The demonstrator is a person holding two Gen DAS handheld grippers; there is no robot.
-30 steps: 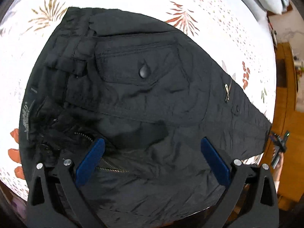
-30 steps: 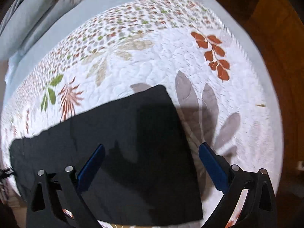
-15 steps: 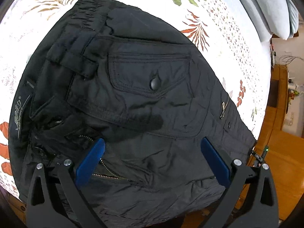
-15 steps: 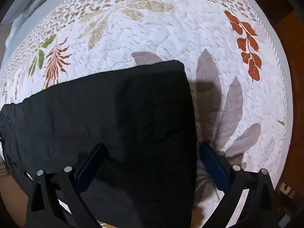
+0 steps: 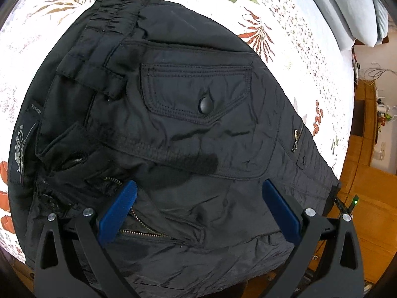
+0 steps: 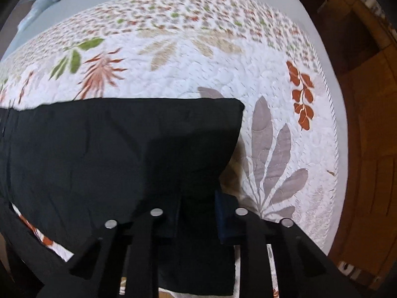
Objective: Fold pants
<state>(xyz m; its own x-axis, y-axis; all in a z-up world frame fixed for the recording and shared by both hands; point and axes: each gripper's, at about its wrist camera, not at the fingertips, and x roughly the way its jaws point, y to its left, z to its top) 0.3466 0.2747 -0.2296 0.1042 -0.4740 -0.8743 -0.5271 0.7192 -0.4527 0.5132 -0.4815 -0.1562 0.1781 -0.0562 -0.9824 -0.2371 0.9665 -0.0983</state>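
Observation:
Black cargo pants lie on a leaf-print quilt. The left wrist view shows the waist end, with a buttoned flap pocket and an open zip fly. My left gripper is open just above the fabric near the fly, holding nothing. In the right wrist view the leg end of the pants lies flat with its hem to the right. My right gripper is shut on the near edge of the leg, by the hem corner.
The quilt covers a bed whose edge runs along the right. A wooden floor lies beyond it. A grey pillow sits at the bed's far right corner. Wooden furniture stands to the right.
My right gripper has closed from wide open onto the near edge of the pant leg. My left gripper has moved in closer over the waist and stays open.

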